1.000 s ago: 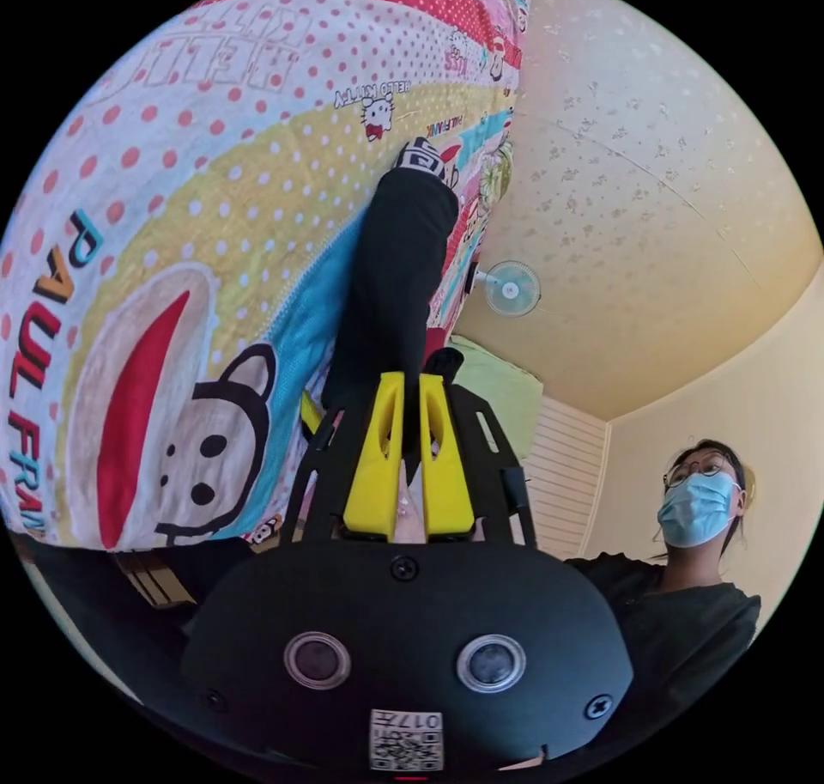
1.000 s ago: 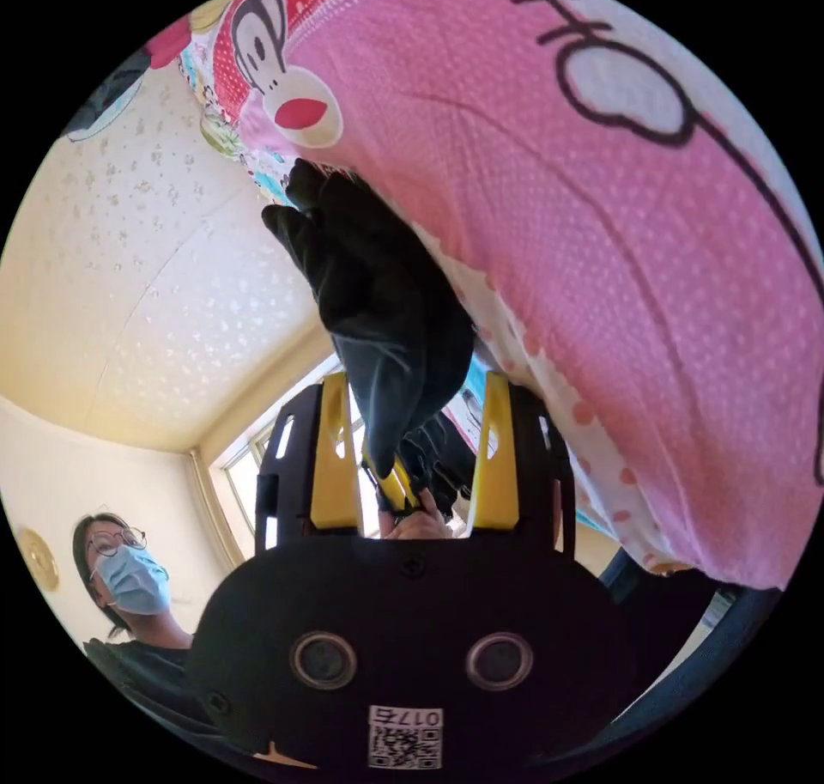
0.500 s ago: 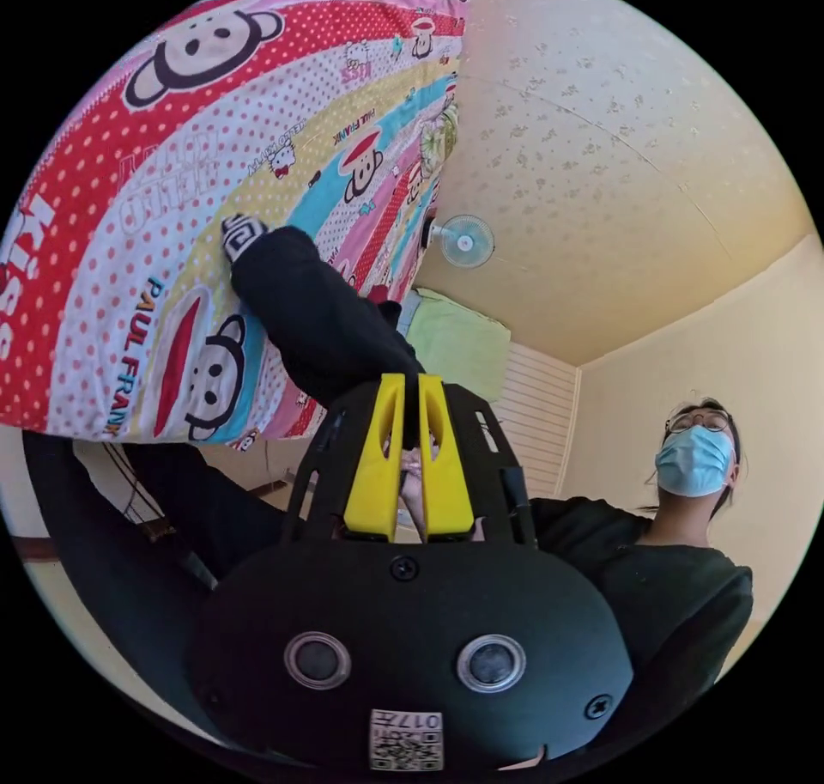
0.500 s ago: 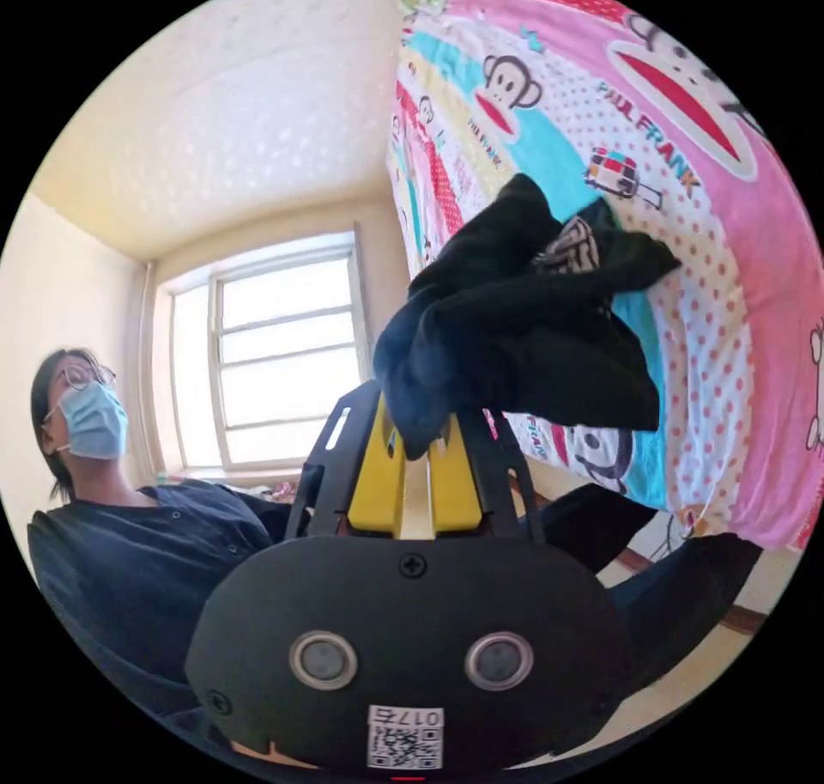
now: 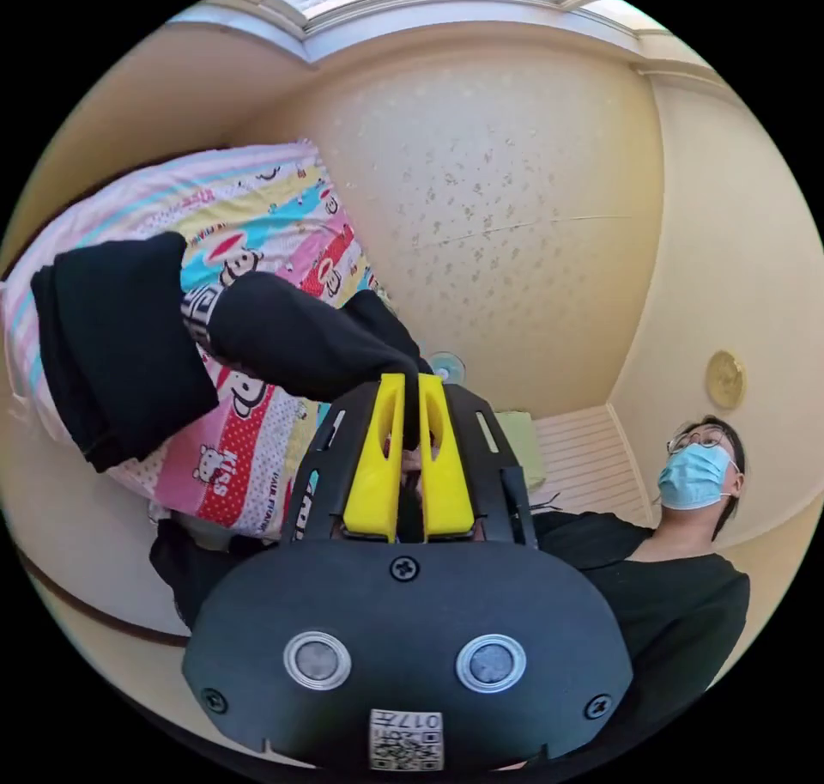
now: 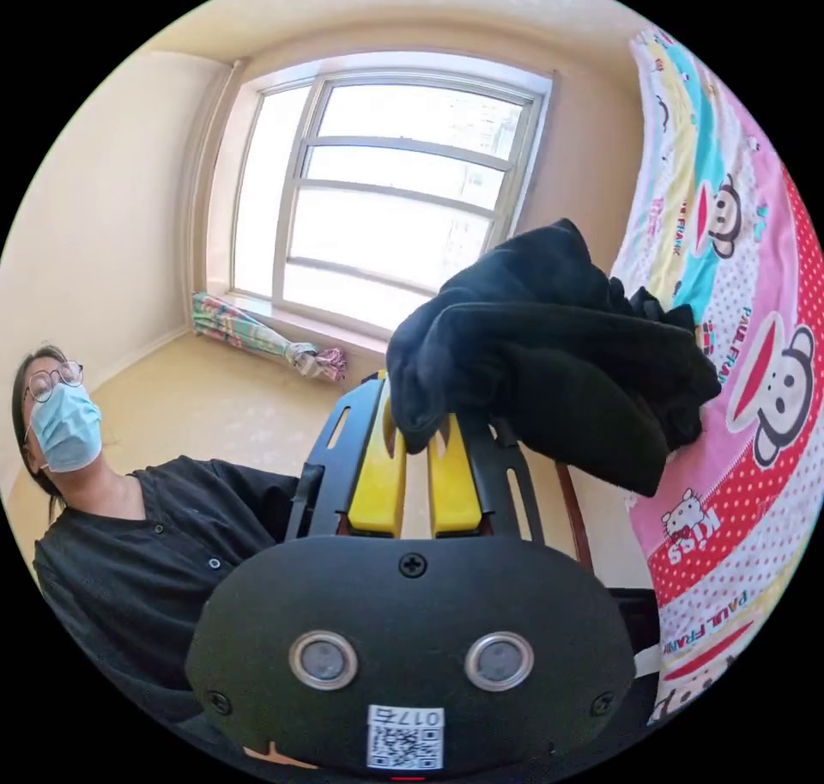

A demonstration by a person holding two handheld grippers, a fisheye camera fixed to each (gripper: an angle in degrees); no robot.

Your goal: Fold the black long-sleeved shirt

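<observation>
Both tools, the left tool (image 5: 410, 389) and right tool (image 6: 418, 428), are clamped on the black shirt (image 5: 292, 346), which stretches toward ten o'clock over the bed (image 5: 257, 440).

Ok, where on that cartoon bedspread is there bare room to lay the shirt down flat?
Open bedspread lies beyond the bunched black shirt, across its red and pink dotted part toward the edge. In the left gripper view, bare striped cover runs between the shirt and the wall. It is crowded right at both tongs, where the fabric bunches.
</observation>
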